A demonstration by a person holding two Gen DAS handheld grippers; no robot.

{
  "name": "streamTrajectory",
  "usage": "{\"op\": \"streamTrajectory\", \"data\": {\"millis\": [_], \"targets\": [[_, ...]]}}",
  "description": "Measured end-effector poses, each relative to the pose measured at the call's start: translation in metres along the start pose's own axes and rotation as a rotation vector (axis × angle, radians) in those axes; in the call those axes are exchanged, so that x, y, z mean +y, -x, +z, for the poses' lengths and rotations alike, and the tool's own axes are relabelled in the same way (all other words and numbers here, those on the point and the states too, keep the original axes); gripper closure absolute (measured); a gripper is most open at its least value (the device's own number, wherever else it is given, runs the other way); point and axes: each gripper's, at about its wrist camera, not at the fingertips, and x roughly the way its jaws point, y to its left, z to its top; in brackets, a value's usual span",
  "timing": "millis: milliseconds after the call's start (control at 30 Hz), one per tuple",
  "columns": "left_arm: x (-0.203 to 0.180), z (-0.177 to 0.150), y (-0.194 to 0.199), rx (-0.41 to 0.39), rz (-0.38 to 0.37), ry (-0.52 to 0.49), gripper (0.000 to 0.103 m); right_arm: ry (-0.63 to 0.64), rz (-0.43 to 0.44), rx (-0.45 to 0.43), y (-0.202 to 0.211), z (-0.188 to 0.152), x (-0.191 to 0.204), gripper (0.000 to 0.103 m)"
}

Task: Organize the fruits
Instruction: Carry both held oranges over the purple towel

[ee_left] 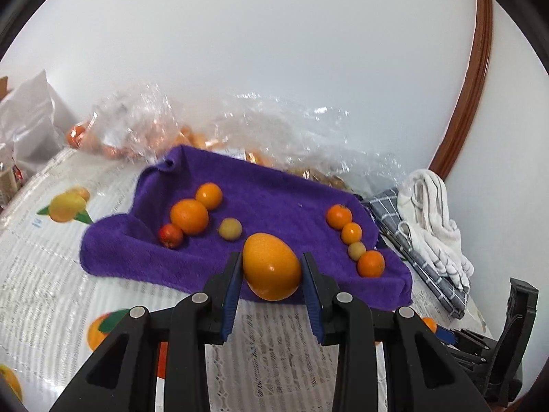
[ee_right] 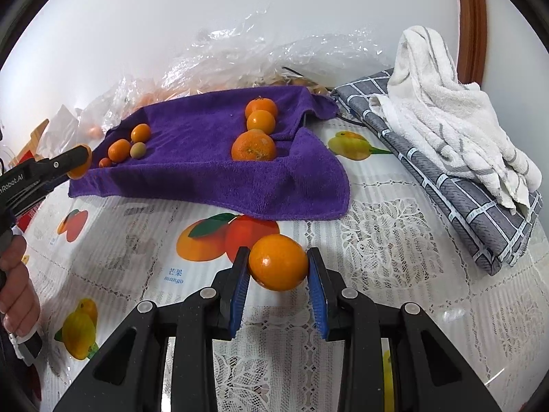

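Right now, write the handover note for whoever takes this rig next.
Left tongs: shut on a large orange, held over the near edge of the purple towel.
Right tongs: shut on a smaller orange, above the tablecloth, short of the towel.
Done: four fruits in a row on the towel's right side; four more grouped on its left.
Left: set down both held oranges with their groups. More fruit seems to sit in the plastic bags behind.

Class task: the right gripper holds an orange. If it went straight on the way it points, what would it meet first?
Probably the near hem of the purple towel, reached across the bare tablecloth; the right gripper seems aimed there, though depth is unclear.
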Motion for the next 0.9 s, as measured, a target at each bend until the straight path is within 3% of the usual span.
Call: {"op": "streamTrajectory", "data": {"millis": [367, 700, 900], "targets": [[0.013, 0.010, 0.011, -0.060, 0.068, 0.031, 0.071, -0.050, 0.014, -0.026, 0.013, 0.012, -0.003, 0.070], [0.022, 0.036, 0.031, -0.035, 0.093, 0.018, 0.071, 0.015, 0.048, -0.133, 0.038, 0.066, 0.032, 0.070], [0.035, 0.068, 0.024, -0.048, 0.088, 0.022, 0.071, 0.024, 0.089, -0.162, 0.023, 0.101, 0.053, 0.070]]}}
